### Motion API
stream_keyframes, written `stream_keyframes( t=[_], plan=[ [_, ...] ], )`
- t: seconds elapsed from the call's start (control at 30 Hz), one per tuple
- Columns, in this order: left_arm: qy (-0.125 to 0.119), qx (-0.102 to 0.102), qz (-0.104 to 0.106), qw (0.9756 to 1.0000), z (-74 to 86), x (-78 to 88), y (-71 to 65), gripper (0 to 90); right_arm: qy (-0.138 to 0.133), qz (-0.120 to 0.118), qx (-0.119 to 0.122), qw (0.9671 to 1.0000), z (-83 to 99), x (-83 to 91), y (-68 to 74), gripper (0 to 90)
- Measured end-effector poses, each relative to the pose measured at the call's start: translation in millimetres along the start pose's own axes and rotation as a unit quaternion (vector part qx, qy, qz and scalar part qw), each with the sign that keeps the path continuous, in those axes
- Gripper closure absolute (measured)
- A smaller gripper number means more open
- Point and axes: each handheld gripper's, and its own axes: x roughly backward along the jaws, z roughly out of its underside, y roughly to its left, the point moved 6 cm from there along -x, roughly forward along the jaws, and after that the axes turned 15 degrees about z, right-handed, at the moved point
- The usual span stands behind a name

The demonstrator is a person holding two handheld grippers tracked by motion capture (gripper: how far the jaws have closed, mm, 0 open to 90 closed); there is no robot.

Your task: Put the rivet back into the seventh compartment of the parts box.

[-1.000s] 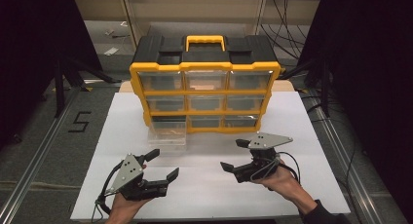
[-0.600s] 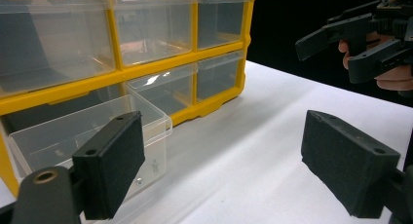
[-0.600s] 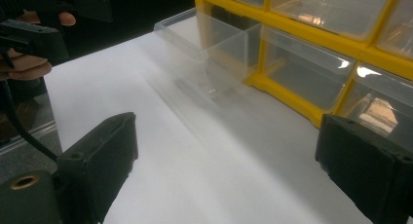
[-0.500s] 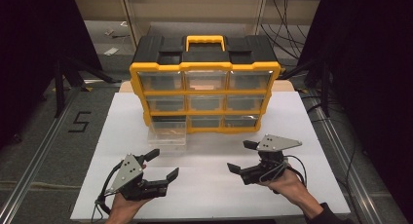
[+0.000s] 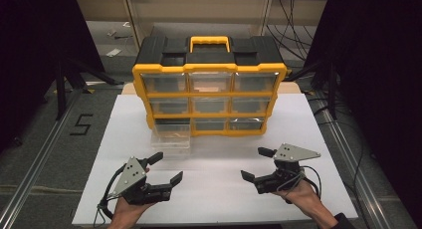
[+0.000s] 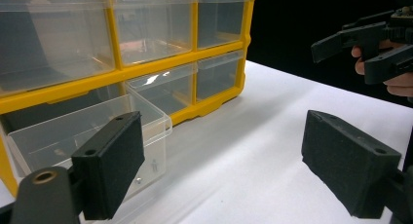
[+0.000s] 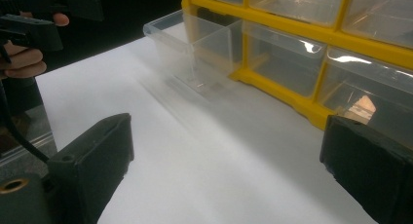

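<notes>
Yellow drawer cabinet [image 5: 209,97] with black top is sitting at the back of the white table [image 5: 318,134]; its bottom-left clear drawer [image 5: 171,137] is sticking out, pulled forward onto the table. Left gripper [image 5: 165,168] is hovering near the front-left, jaws wide apart, holding nothing. Right gripper [image 5: 257,163] is hovering front-right, jaws also spread, empty, well apart from the cabinet.

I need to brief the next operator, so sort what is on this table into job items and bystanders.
Likely part of the job:
- yellow and black plastic drawer cabinet
- clear plastic drawer pulled out at bottom left
- left gripper, jaws open
- right gripper, jaws open

Just lying about:
- white table sheet
- black "5" floor mark
</notes>
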Motion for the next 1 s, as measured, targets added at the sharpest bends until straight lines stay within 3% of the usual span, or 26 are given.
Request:
stream_keyframes(
  t=[1.0],
  plan=[
    [0.0, -0.001, 0.0, 1.0, 0.2, -0.3, -0.4, 14.8, -0.01, -0.003, 0.0, 0.9999, 7.1, 8.7, 0.7, 4.2]
  ],
)
